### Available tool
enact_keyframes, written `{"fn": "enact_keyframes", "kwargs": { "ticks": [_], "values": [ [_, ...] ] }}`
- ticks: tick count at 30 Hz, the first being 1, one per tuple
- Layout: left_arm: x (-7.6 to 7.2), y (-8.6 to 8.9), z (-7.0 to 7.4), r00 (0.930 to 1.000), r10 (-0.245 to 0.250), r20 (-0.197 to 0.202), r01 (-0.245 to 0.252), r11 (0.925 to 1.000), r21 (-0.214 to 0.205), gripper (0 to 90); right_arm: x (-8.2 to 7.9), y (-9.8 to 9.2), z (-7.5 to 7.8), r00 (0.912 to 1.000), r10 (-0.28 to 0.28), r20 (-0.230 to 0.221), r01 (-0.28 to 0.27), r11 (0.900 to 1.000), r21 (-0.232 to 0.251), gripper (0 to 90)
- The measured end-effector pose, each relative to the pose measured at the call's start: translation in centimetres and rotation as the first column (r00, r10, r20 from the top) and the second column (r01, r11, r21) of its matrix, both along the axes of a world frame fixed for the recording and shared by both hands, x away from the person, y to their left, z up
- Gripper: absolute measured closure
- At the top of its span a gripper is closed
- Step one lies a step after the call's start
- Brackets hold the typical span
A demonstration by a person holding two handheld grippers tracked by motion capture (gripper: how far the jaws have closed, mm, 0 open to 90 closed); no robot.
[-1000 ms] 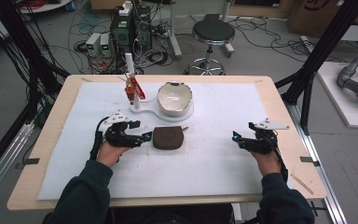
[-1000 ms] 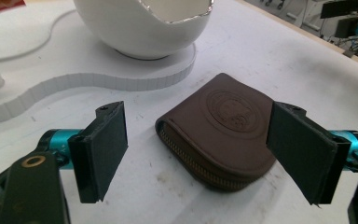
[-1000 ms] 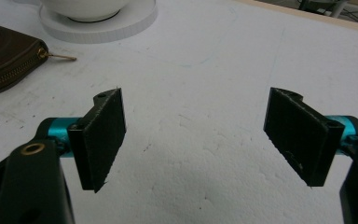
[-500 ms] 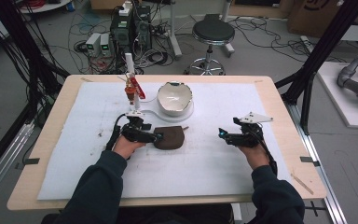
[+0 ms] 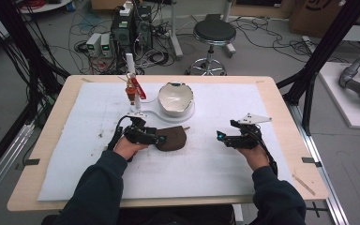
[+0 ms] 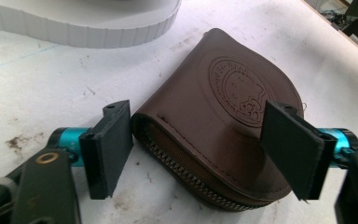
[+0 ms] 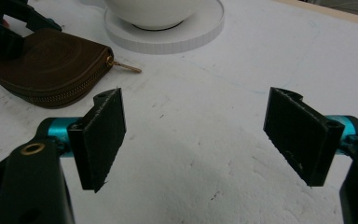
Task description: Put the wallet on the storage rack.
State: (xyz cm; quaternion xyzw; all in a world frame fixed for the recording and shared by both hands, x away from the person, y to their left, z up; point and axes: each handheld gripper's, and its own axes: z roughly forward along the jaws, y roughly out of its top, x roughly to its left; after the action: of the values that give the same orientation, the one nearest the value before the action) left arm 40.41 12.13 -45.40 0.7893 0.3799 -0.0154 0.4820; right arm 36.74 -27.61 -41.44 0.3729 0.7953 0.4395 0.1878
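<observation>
Straddling the brown zip pouch [image 6: 214, 116], the left gripper [image 5: 161, 139] has its jaws either side of it, w/ the pouch between them; they have just been closing in a bit. In the left gripper view one pad sits right at the pouch's zip edge, the other overlaps its far rounded side, but can't tell if either pad really presses, so it reads as spread around the pouch, not clamped yet. Pouch lies flat on the white sheet [image 5: 215, 164] covering the tabletop [image 5: 286, 93], about mid-sheet, embossed round stamp facing up, zip running along its near edge. Its small gold zip pull [image 7: 125, 67] sticks out toward the white bowl [image 5: 176, 96], which sits on a round white base [image 5: 187, 114] just behind the pouch, apart from it.

Right gripper [image 5: 221, 137] hovers low over bare sheet, well apart from the pouch to its right in the high view, jaws wide apart w/ nothing between them. Small bottle w/ red bits [image 5: 132, 89] stands upright behind the left hand [image 5: 127, 146], left of the bowl.
</observation>
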Motion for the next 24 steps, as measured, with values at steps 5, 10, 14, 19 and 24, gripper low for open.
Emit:
{"fn": "enact_keyframes", "kwargs": {
  "ticks": [5,10,14,19,24],
  "values": [
    [-0.2,0.0,0.3,0.9989,-0.010,0.047,0.010,0.9999,0.003,35.0,0.1,0.6,-0.3,0.9994,0.031,-0.016,-0.031,0.9995,-0.012,21.1],
    [-1.2,-1.0,1.1,0.9792,-0.083,0.185,0.075,0.9961,0.047,42.2,0.3,1.3,-0.6,0.9971,0.068,-0.035,-0.069,0.9975,-0.017,21.1],
    [-1.8,-1.3,1.7,0.9579,-0.110,0.265,0.094,0.9930,0.071,44.5,0.5,2.0,-0.9,0.9920,0.115,-0.053,-0.116,0.9930,-0.022,21.1],
    [-2.5,-1.4,2.3,0.9320,-0.141,0.334,0.127,0.9899,0.063,50.3,0.7,2.9,-1.1,0.9842,0.160,-0.075,-0.162,0.9868,-0.012,21.1],
    [-2.7,-2.0,2.6,0.9196,-0.168,0.355,0.156,0.9859,0.062,53.2,0.9,4.2,-1.2,0.9636,0.256,-0.076,-0.256,0.9666,0.016,28.4]
  ]
}}
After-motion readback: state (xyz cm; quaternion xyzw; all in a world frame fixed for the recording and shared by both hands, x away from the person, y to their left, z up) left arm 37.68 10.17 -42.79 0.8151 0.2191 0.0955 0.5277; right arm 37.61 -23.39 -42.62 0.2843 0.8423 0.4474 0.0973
